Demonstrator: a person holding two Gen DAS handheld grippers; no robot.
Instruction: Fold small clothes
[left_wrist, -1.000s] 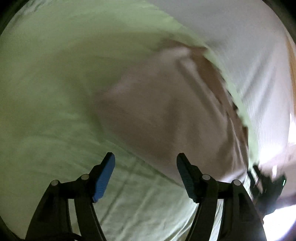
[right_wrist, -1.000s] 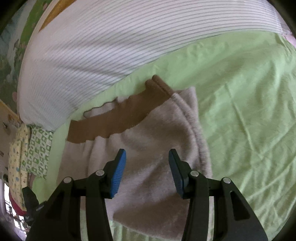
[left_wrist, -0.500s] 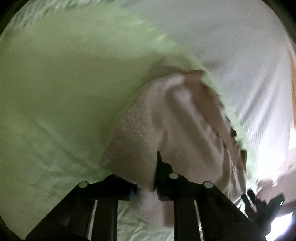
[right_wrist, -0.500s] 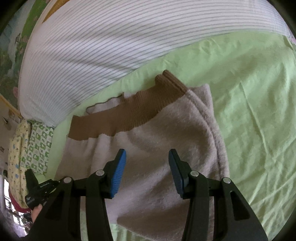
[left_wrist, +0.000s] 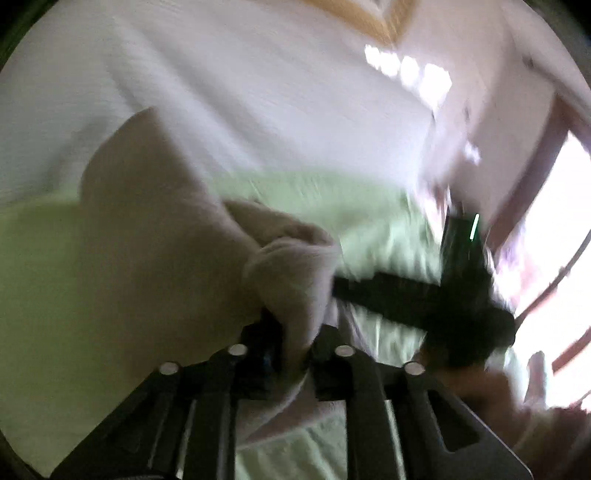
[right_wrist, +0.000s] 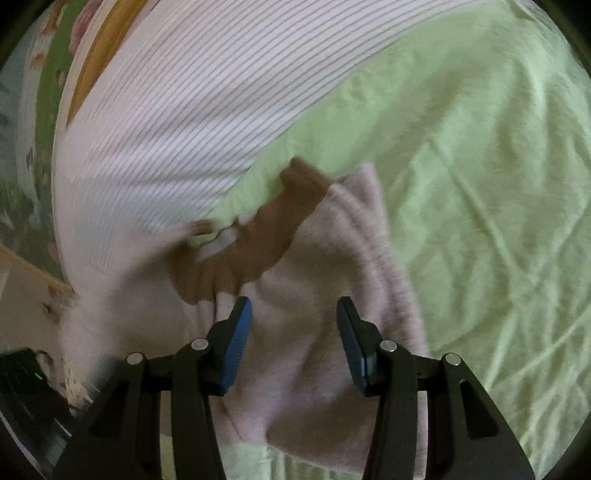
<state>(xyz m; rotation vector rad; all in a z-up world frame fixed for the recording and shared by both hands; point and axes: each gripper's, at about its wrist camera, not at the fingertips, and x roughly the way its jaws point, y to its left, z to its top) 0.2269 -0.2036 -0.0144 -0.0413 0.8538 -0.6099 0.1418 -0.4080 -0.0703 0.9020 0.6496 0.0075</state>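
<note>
Now, in the left wrist view, a fold of the pale pink fleece garment is pinched between the narrow jaws of the left gripper. The jaws have just been opening a little after a hard squeeze, but the cloth is still pressed between them. From the grip, the cloth is seen rising toward the upper left of the frame, where it hangs loosely and blurred in front of the white striped cover. Below and to the left, the light green sheet is seen. At the right of the same frame, the right gripper is seen as a dark blurred shape.

In the right wrist view, the right gripper is held with its jaws at a middle width, and nothing is pressed between the blue pads. Behind and under the fingers, the garment is spread on the green sheet in the lower middle of the frame. Its brown ribbed waistband is seen at the centre, bent and partly lifted, next to the edge of the striped cover. At the lower left corner, part of the left gripper is seen, dark and blurred.
</note>
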